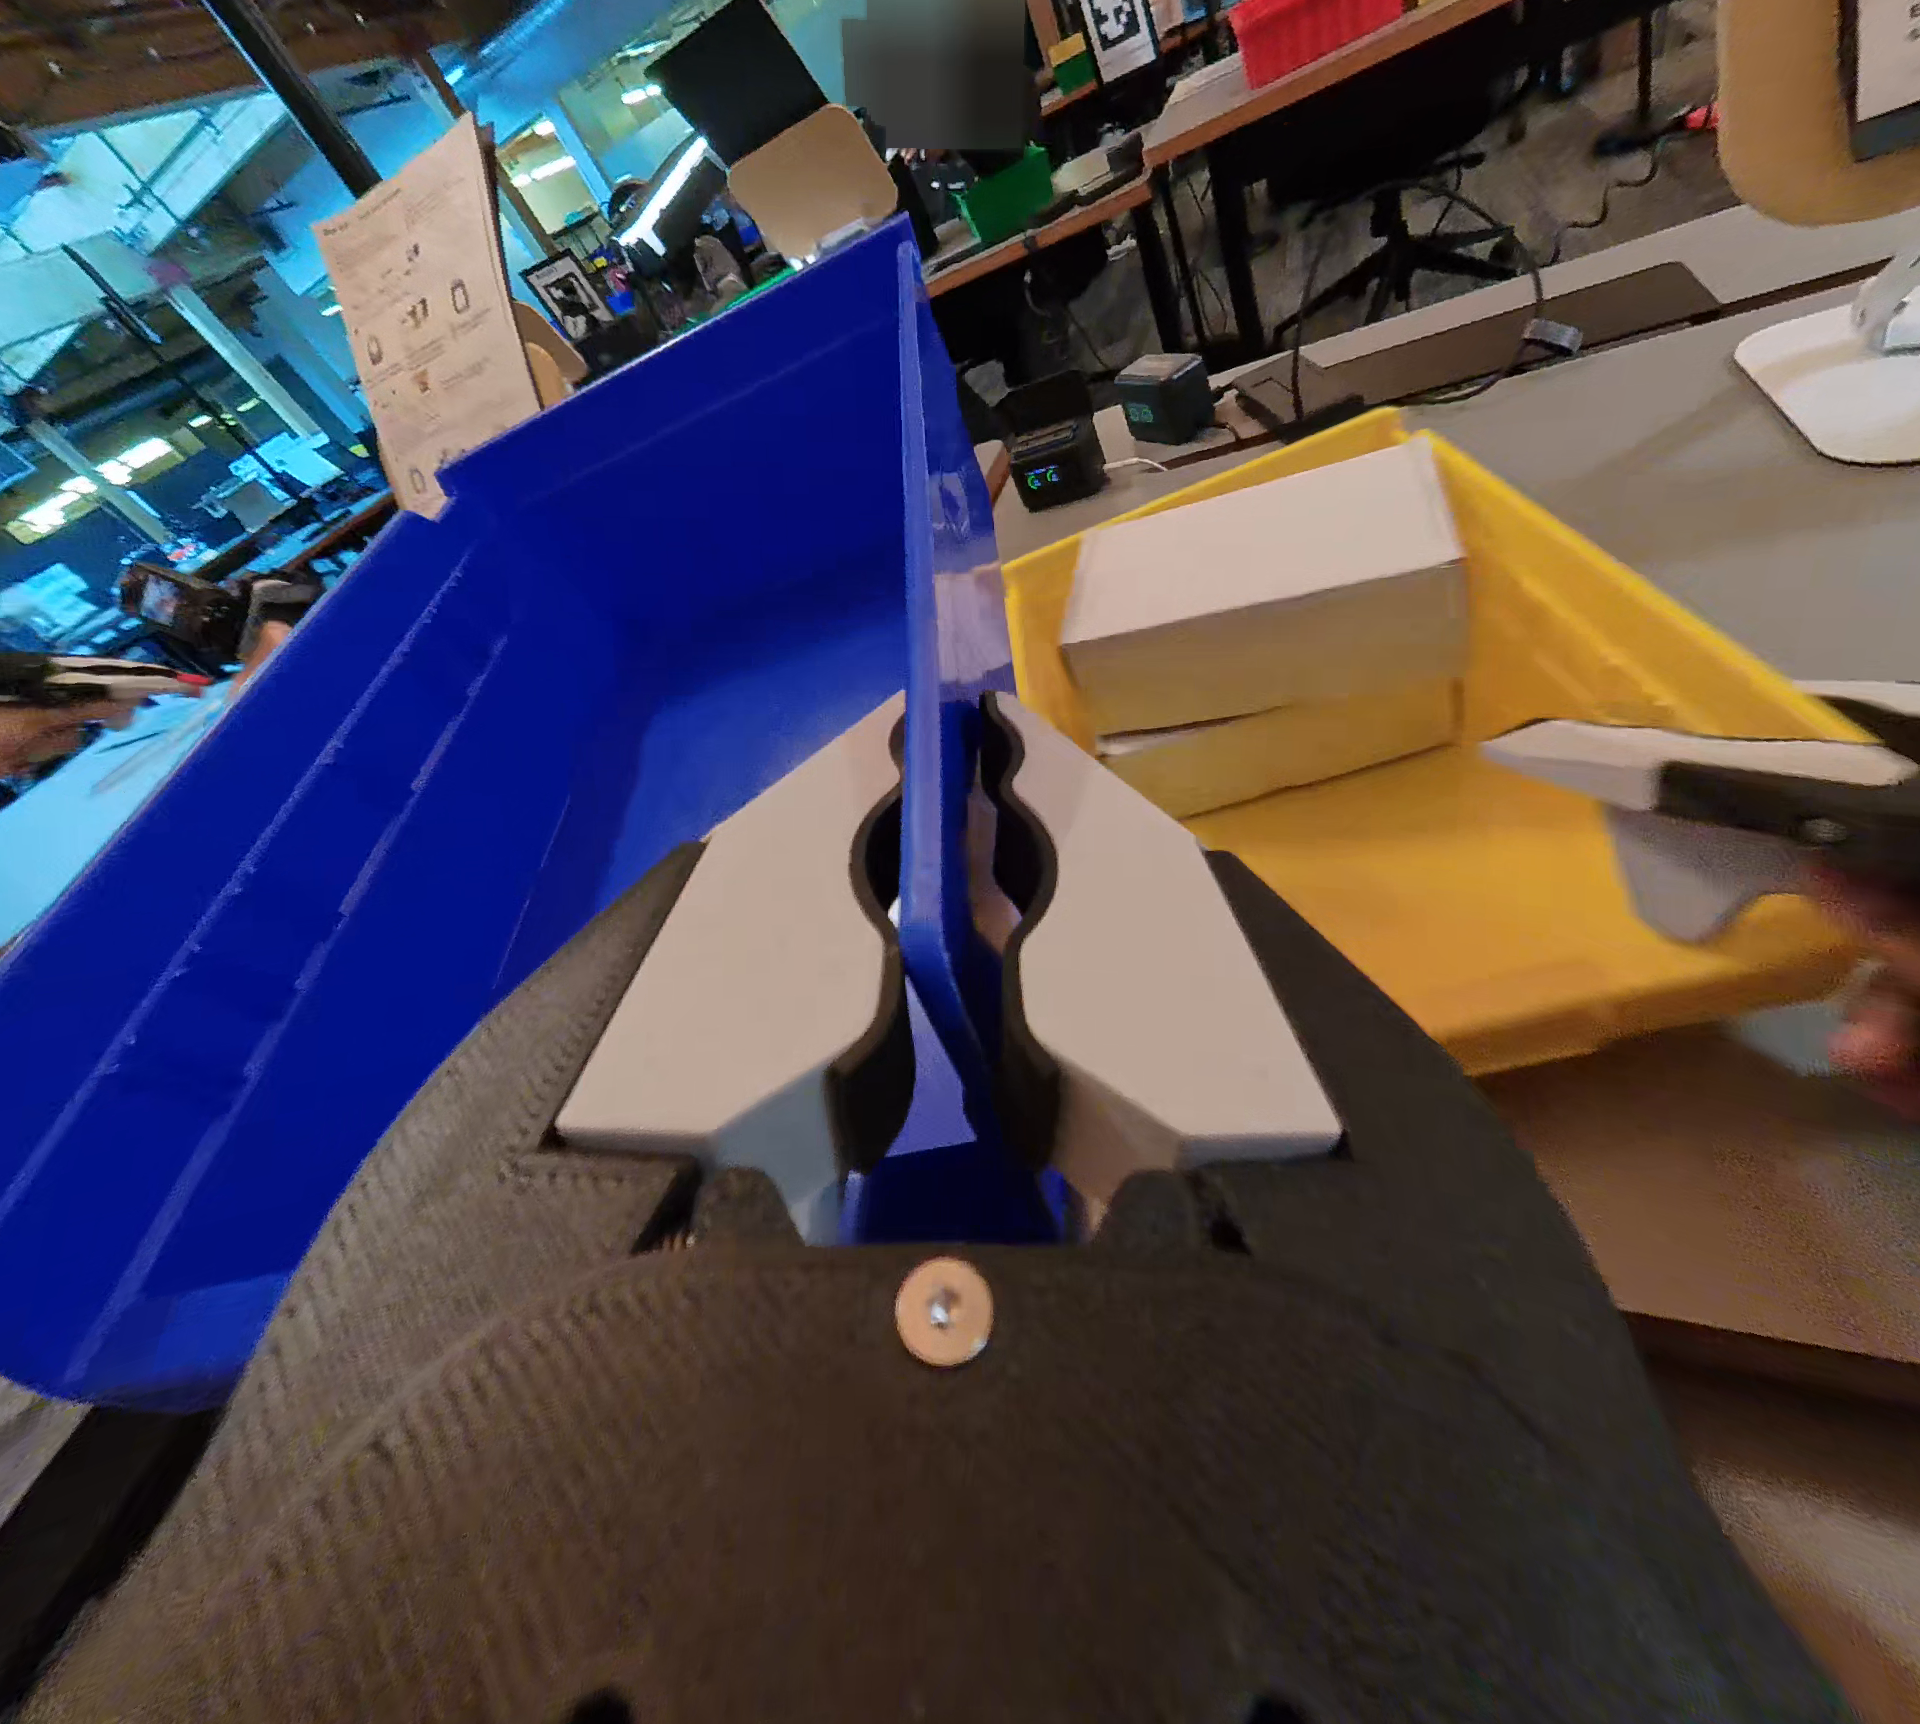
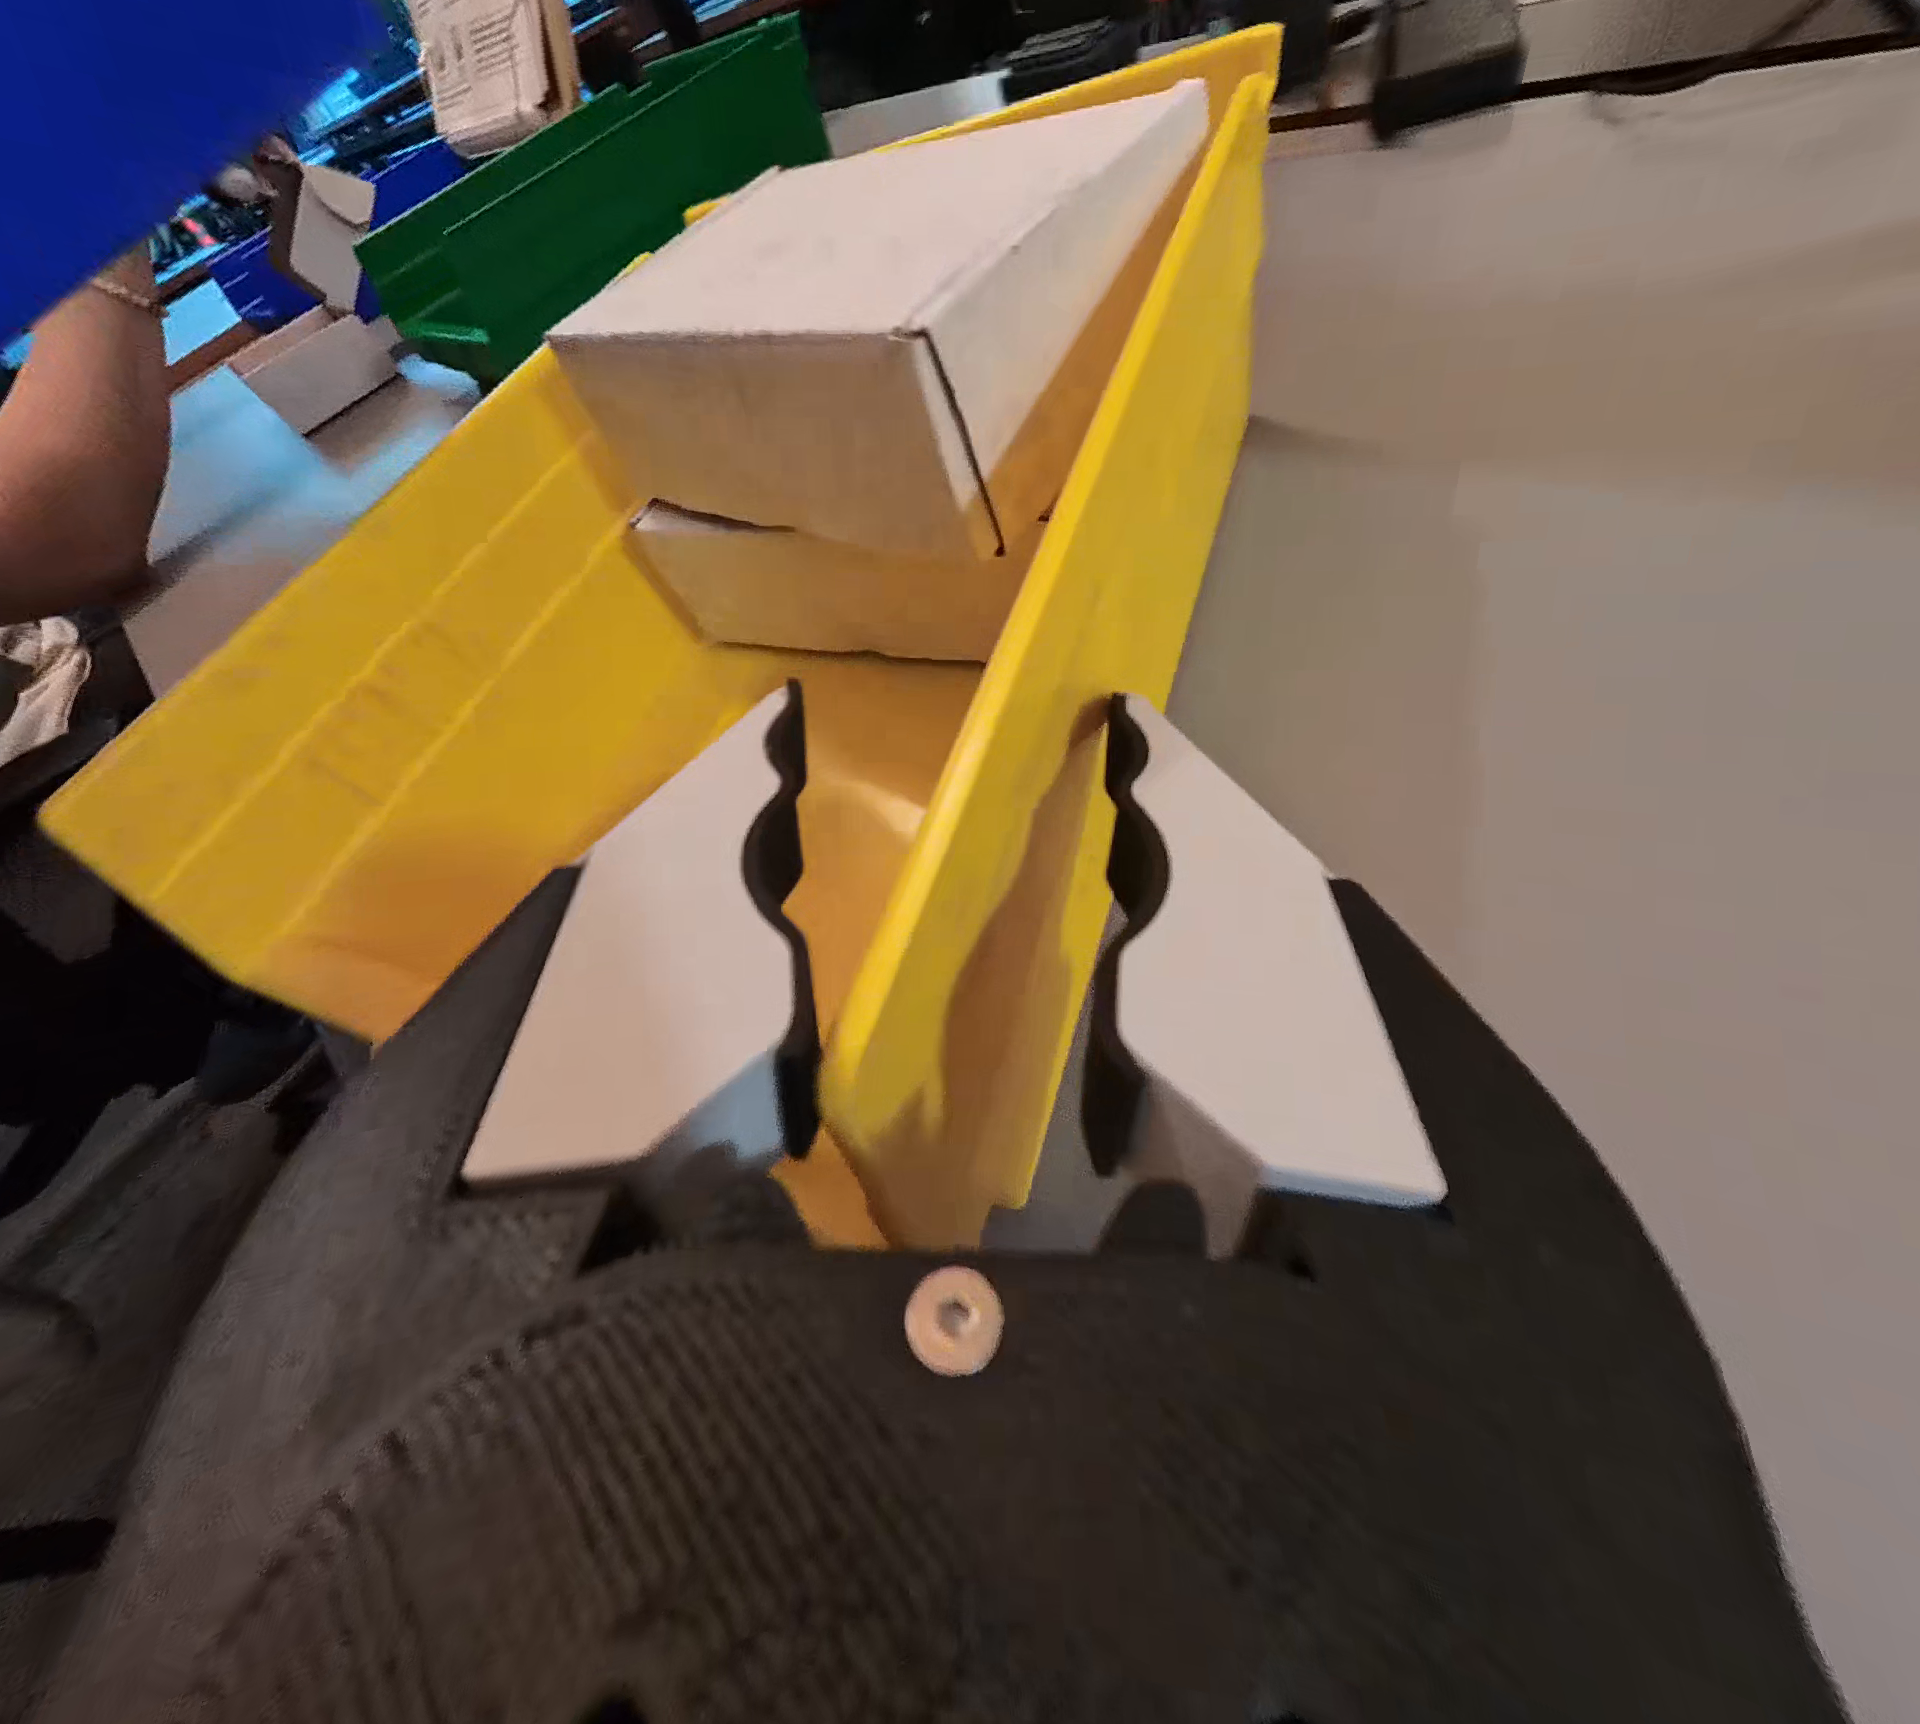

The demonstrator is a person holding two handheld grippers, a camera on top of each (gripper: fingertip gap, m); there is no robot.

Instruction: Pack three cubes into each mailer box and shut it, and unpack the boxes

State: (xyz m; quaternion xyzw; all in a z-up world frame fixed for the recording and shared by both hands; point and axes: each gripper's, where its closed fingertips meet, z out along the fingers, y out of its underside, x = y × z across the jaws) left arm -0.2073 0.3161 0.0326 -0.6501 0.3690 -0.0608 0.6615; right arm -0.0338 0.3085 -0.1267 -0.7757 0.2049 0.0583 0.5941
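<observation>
My left gripper (image 1: 940, 718) is shut on the right side wall of a blue bin (image 1: 623, 635), which looks tilted and has nothing visible inside. The blue bin also shows in the right wrist view (image 2: 135, 12) at the upper left. My right gripper (image 2: 954, 703) is open and straddles the right wall of a yellow bin (image 2: 364, 739). Its right pad is at the wall and its left pad stands clear of it. Two closed white mailer boxes, upper (image 2: 831, 324) and lower (image 2: 831, 594), lie stacked at the yellow bin's far end. In the left wrist view the right gripper (image 1: 1579, 833) reaches over the yellow bin (image 1: 1403, 895).
A green bin (image 2: 623, 199) and an open white mailer box (image 2: 322, 365) stand beyond the yellow bin. A person's arm (image 2: 73, 448) is at the left. The grey table (image 2: 1558, 635) lies to the right. A white monitor stand (image 1: 1829, 386) and small black devices (image 1: 1060, 459) stand farther back. My right fingertips sit around 25 cm from my left ones.
</observation>
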